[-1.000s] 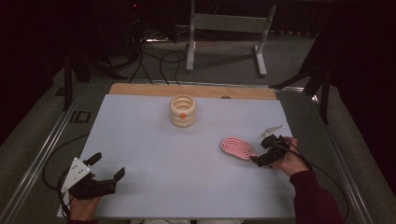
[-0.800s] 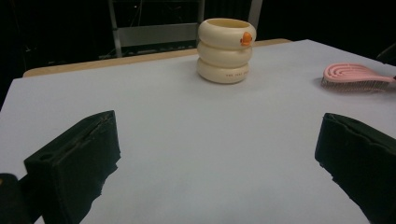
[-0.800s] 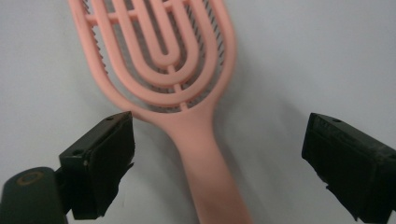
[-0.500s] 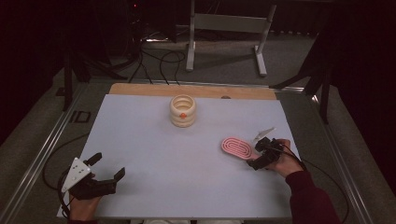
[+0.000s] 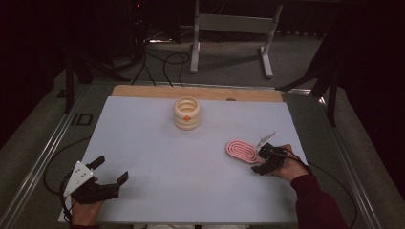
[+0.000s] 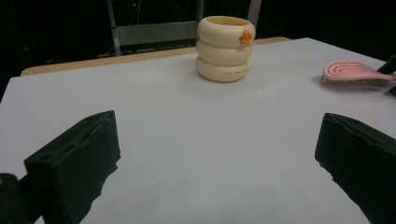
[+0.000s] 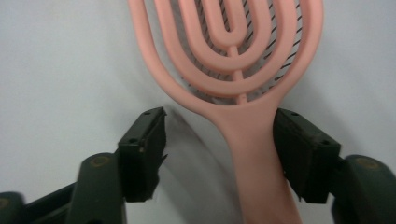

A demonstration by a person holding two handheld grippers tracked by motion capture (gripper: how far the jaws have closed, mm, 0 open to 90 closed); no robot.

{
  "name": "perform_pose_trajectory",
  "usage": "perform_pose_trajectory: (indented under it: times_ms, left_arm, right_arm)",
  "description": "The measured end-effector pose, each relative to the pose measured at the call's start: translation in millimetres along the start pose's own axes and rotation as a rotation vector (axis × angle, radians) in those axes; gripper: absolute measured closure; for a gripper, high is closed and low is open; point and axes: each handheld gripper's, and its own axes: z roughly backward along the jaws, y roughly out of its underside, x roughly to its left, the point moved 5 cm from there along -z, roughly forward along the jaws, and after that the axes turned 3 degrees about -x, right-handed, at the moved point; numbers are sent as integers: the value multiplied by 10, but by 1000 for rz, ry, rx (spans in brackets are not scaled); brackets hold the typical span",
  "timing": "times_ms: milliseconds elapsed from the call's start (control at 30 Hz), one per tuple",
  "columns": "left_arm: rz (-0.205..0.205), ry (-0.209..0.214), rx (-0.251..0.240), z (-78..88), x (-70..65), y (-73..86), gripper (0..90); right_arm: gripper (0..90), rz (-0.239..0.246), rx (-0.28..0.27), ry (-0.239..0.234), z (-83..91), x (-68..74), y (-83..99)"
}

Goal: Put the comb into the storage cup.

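the pink hairbrush (image 5: pixel 241 150) lies flat on the white bench (image 5: pixel 157 152) at its right side, bristles down. the right gripper (image 7: pixel 219 144) sits low over the handle, released, jaws either side, one touching it. the left gripper (image 5: pixel 111 171) rests near the front left corner, spread wide on nothing. a cream ringed cup (image 5: pixel 187 113) stands well back, mid-bench.

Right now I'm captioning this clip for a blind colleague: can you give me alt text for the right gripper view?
A pink hairbrush lies on a white table, its handle running between the two open black jaws of the right gripper. The handle sits close against one jaw, with a clear gap to the other. Dark bristles show through the brush's looped, slotted head.
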Motion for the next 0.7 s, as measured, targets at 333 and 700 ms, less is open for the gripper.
perform_pose_trajectory:
  times_ms: [333, 700]
  left_arm:
    - [-4, 1, 5, -4, -4, 5, 7]
    - [-9, -1, 8, -8, -10, 6, 7]
  right_arm:
    - [531, -26, 15, -23, 11, 2, -11]
    - [643, 30, 90, 41, 19, -21, -62]
